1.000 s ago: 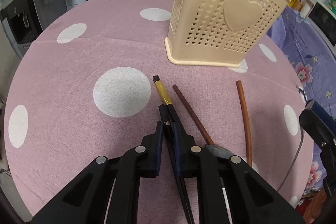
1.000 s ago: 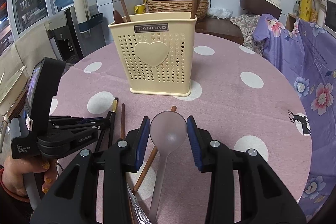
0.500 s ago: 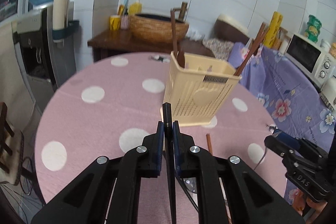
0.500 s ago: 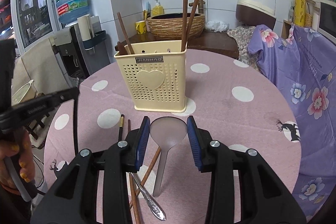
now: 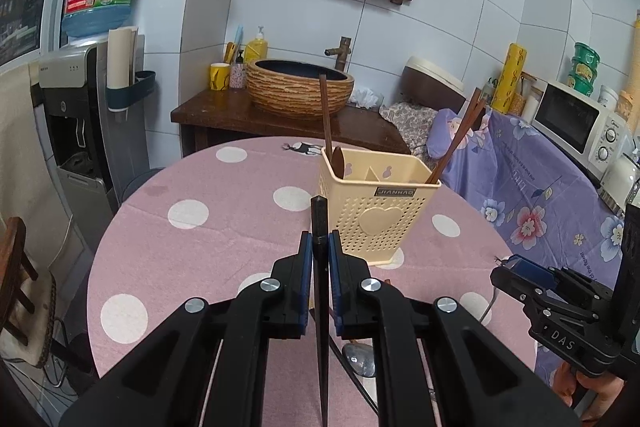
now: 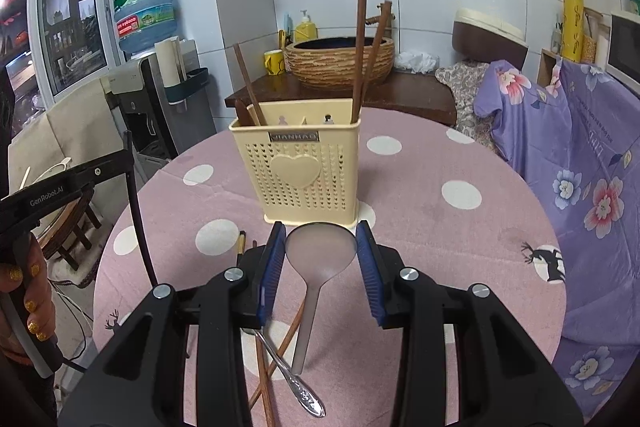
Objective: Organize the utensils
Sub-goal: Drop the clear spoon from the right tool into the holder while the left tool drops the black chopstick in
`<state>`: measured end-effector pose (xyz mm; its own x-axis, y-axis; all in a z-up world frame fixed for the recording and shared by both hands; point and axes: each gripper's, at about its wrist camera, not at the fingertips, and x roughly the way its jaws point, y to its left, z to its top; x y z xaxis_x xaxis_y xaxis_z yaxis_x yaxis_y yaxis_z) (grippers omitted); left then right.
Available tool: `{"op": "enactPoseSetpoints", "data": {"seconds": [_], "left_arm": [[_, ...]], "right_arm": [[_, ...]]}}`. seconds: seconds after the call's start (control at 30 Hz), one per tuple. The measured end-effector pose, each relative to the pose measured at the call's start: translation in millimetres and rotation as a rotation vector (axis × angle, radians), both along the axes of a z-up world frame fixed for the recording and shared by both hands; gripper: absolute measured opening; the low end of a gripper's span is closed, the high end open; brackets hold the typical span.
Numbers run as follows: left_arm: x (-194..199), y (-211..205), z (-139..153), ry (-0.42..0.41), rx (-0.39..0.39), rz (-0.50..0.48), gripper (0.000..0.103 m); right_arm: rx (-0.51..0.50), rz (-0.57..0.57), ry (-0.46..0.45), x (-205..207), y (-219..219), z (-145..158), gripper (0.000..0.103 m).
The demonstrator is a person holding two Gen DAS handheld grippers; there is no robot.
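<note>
From the left wrist view, the left gripper [image 5: 320, 247] has its fingers [image 5: 306, 259] pinched narrow on a dark chopstick [image 5: 320, 219], whose blunt end pokes up just past the fingertips while its length runs back between them. Straight ahead of the fingers and slightly to their right stands the cream utensil holder [image 5: 376, 215] on the pink dotted worktop [image 5: 192, 247], with a wooden spoon [image 5: 329, 131] upright in its far left compartment and 2 brown chopsticks [image 5: 456, 143] leaning out of its right corner. Below the fingers a metal spoon [image 5: 358, 359] lies on the cloth.

From the right wrist view, the right gripper [image 6: 321, 251] holds its fingers [image 6: 368, 259] at a medium spread, clasping the bowl of a translucent plastic spoon [image 6: 320, 251] by its edges; the handle trails back beneath them. The utensil holder [image 6: 298, 167] sits just beyond the fingertips. Under and behind the fingers, 2 loose brown chopsticks [image 6: 280, 351] and the metal spoon [image 6: 294, 383] lie crossed on the worktop [image 6: 460, 247], and a gold-banded chopstick [image 6: 241, 245] lies just left of the left finger.
</note>
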<state>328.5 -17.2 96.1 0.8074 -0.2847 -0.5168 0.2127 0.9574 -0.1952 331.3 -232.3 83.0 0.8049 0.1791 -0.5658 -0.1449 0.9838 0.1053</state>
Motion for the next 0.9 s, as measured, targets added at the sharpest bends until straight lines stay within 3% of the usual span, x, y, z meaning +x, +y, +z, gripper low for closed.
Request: {"op": "enactPoseSetpoints", "data": {"seconds": [0.27,0.53,0.67,0.77,0.9], "left_arm": [[9,3,34,-0.036,-0.022,-0.020,0.009],[37,1,120,-0.183,-0.094,0.013,0.009],[59,-4,153,-0.228,-0.171,0.025,0.009],[73,-17,161,-0.283,-0.160,0.051,0.009],[91,-32,143,-0.278,-0.141,0.064,0.009]], "right_arm": [[-0.002,-0.002,-0.090,15,2,47,0.037],[-0.051,-0.063,-0.241,56,16,121,0.037],[-0.088,-0.103,-0.304,85,25,148,0.037],[-0.102,-0.118,-0.323,105,32,151,0.037],[-0.142,-0.135,-0.329,124,40,133,0.037]]}}
